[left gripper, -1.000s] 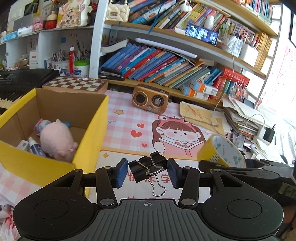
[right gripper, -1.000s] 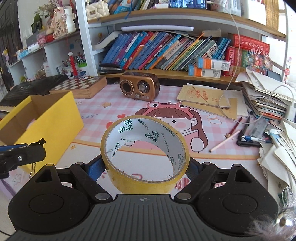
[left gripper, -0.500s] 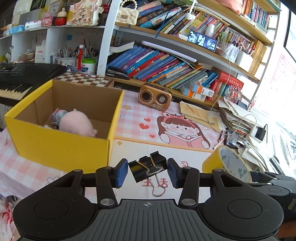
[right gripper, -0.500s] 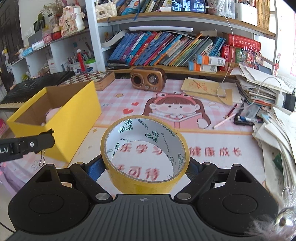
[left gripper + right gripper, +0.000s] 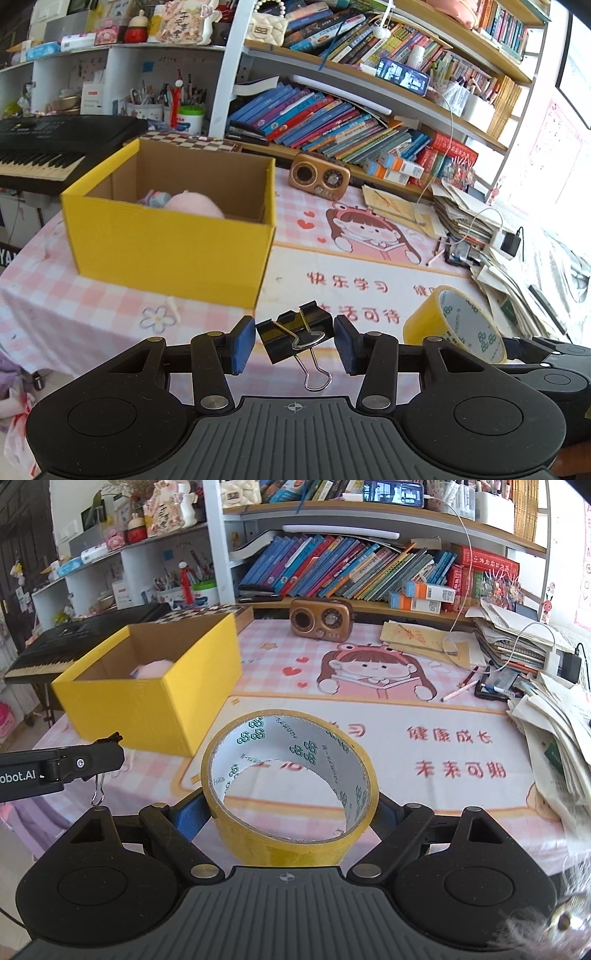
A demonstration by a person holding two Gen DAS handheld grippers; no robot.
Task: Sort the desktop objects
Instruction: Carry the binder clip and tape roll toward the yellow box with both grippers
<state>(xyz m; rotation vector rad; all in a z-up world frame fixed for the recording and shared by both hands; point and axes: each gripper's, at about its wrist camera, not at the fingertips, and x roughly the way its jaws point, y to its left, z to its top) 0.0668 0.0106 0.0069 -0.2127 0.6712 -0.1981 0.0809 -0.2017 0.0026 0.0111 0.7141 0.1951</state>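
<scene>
My left gripper [image 5: 294,345] is shut on a black binder clip [image 5: 293,334] and holds it in the air, near the table's front edge. My right gripper [image 5: 288,812] is shut on a yellow tape roll [image 5: 290,779], which also shows in the left wrist view [image 5: 452,325]. The yellow cardboard box [image 5: 170,236] stands on the table ahead and to the left. A pink plush toy [image 5: 194,203] and small items lie inside it. The left gripper shows at the left edge of the right wrist view [image 5: 62,768].
A brown radio [image 5: 320,618] stands at the back of the pink checked mat [image 5: 369,709]. Paper stacks [image 5: 554,716], pens and a charger crowd the right side. A keyboard [image 5: 40,147] and chessboard [image 5: 207,611] lie left of the box. Bookshelves line the back.
Both grippers have pulled back and away from the table, each with its object still held. The box looks farther off and more of the table front shows.
</scene>
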